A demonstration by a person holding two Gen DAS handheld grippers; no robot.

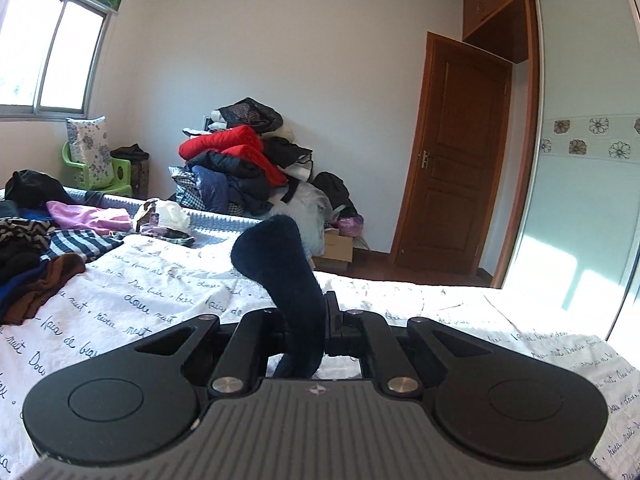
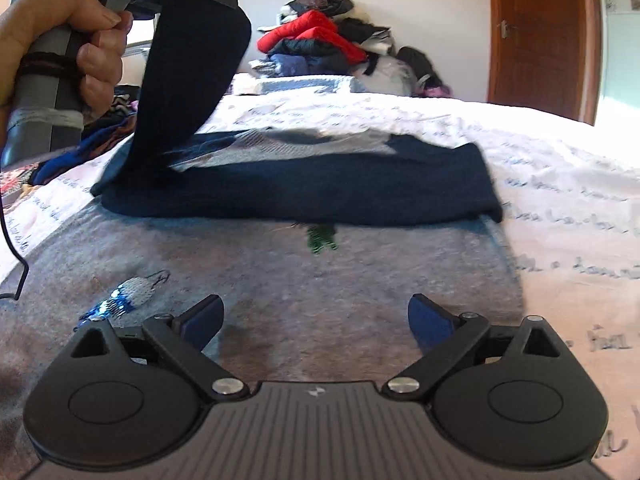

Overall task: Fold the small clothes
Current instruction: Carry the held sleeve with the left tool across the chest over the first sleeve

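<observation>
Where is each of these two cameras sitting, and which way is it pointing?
Left wrist: on the left hand-held gripper, looking across the bed toward the door; its jaws pinch a navy sleeve.
Right wrist: on the right hand-held gripper, jaws open, looking down at the grey-and-navy sweater; the person's left hand shows.
Shared: the sleeve, bed, door and the clothes pile.

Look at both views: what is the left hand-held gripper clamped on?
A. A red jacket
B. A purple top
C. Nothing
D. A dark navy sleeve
D: the left hand-held gripper is shut on the dark navy sleeve, which rises from the sweater on the bed.
</observation>
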